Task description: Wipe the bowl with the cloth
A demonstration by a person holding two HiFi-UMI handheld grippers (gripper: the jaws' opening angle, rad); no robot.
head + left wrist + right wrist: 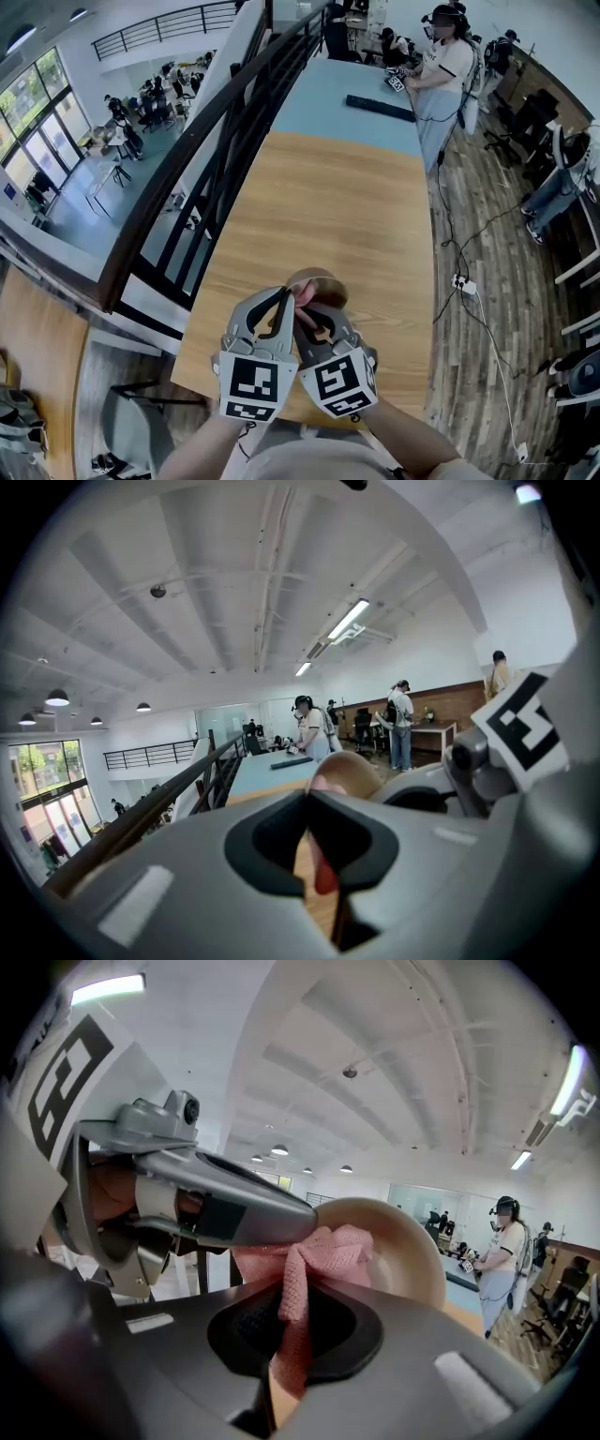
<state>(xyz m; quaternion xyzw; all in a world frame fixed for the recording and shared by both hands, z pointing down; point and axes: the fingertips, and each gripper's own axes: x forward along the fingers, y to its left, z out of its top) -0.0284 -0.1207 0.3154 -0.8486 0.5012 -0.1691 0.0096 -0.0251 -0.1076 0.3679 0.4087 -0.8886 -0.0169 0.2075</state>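
A tan bowl (323, 279) is held tipped on its edge above the near end of the wooden table (328, 206). My left gripper (291, 298) is shut on the bowl's rim; in the left gripper view the thin rim runs down between the jaws (309, 803) and the bowl (347, 772) rises just beyond. My right gripper (312, 317) is shut on a pink mesh cloth (319, 1251), bunched against the inside of the bowl (408, 1251). The cloth hangs down through the right gripper (295, 1302). The left gripper's finger (225, 1208) reaches the rim from the left.
A blue-grey table (347, 103) with a long dark object (380, 108) joins the far end of the wooden table. A black railing (206, 159) runs along the left edge. A person (445, 75) stands at the far right. Cables and a power strip (464, 284) lie on the floor.
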